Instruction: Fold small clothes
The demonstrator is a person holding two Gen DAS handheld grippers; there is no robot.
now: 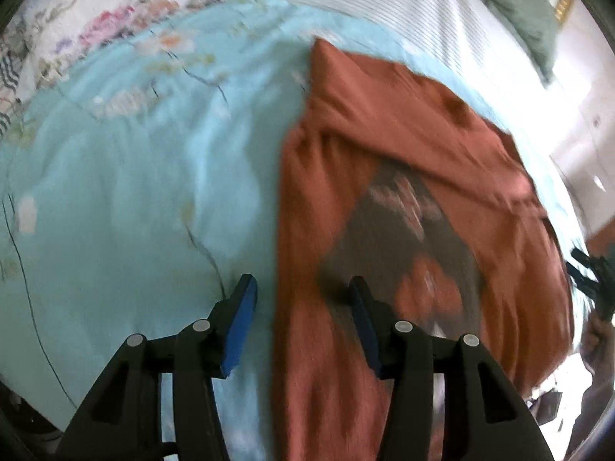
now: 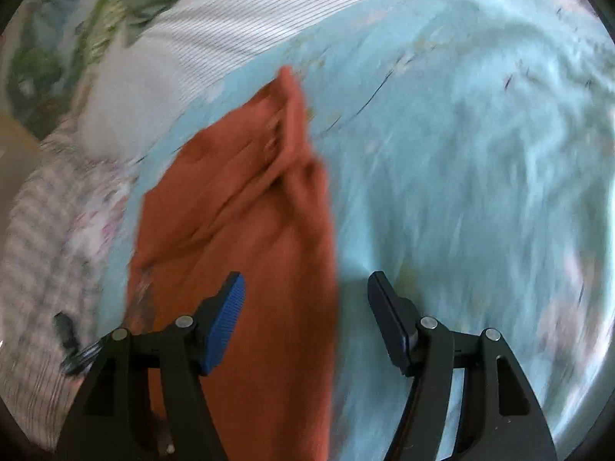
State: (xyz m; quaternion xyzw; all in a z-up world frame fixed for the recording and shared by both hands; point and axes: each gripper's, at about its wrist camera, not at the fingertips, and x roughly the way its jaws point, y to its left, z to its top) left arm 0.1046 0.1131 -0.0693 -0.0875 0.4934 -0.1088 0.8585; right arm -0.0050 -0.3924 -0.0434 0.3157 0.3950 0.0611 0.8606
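Both sets of jaws spread, gripping nothing: left gripper (image 1: pixel 303 288) straddles the rust shirt's (image 1: pixel 403 192) edge on the bed (image 1: pixel 115 192), right gripper (image 2: pixel 305 286) likewise. Between folds, I'd say; next, pinch an edge.

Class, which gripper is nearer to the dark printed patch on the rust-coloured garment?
Left. The left gripper straddles the garment's edge, one finger over the printed patch. The right gripper straddles the opposite plain edge.
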